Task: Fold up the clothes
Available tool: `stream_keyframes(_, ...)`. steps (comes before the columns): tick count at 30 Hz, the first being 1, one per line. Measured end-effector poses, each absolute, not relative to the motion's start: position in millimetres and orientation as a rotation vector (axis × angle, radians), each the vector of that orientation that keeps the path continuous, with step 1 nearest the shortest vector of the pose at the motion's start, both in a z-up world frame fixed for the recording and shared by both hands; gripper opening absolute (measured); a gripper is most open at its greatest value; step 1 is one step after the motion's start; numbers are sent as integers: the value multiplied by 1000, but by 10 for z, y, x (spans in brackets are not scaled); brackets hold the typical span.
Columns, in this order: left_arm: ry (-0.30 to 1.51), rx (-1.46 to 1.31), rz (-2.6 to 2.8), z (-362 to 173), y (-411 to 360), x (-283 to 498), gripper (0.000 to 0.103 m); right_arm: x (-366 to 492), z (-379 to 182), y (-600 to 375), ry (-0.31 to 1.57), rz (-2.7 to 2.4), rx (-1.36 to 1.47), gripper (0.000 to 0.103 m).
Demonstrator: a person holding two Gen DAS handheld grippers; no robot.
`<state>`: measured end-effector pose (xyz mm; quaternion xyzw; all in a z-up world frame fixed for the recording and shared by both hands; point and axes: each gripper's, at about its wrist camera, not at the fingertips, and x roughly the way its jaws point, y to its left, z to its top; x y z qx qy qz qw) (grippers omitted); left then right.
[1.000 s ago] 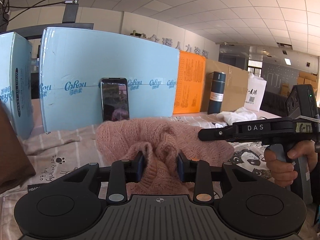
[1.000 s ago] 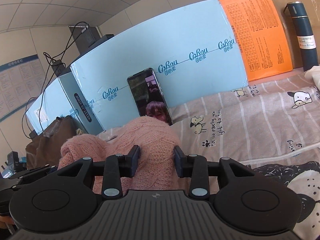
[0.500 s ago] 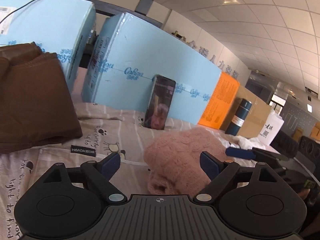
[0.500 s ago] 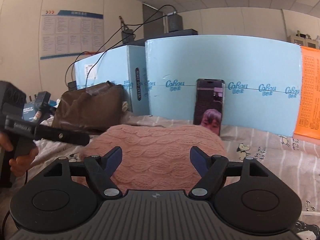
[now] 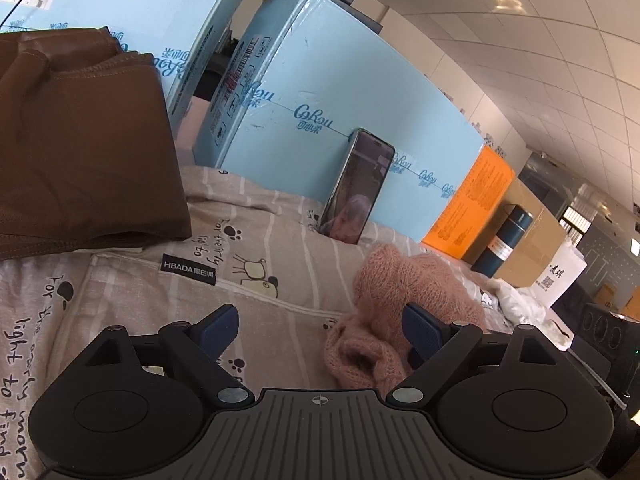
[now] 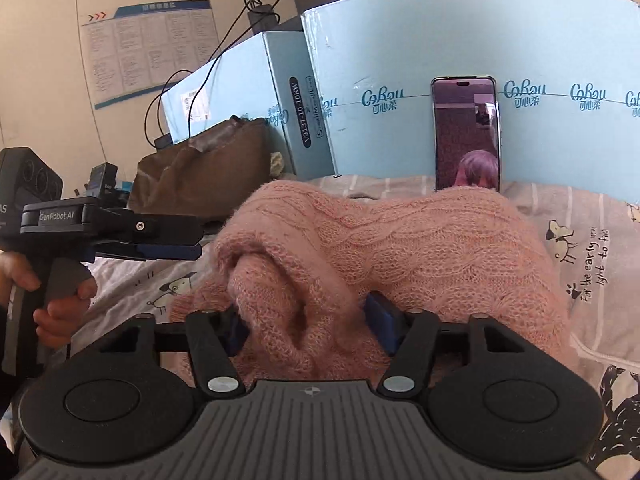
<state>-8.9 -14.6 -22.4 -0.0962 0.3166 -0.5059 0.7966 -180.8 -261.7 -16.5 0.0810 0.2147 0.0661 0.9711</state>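
Striped beige bedsheet with cartoon dogs [image 5: 280, 280]; fuzzy pink cable-knit sweater [image 6: 400, 240] heaped mid-sheet, before black phone [image 6: 466, 132] at far edge; left gripper [image 5: 320, 330] spread wide, holding nothing; right gripper [image 6: 310, 328] just closing, clamping sweater fold

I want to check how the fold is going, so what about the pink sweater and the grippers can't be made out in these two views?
- Pink sweater, right wrist view: its near edge is hidden behind the right gripper, whose fingers have just been closing with a bunched fold between them.
- Same sweater, left wrist view: its right side is hidden behind the open left gripper.
- Brown garment, left wrist view: cut off by the left edge.
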Motion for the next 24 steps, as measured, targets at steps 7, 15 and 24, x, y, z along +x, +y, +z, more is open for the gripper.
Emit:
stream_keyframes(7, 746, -208, -1115, -325, -388, -124, 91, -2018, -1, -2855, 298, 102, 254, 19)
stream_keyframes(15, 712, 95, -1239, -472, -915, -522, 39, -2296, 213, -3159, 130, -34, 269, 19)
stream_keyframes(24, 530, 49, -1128, -167, -813, -225, 20, -2543, 309, -3518, -29, -348, 223, 19)
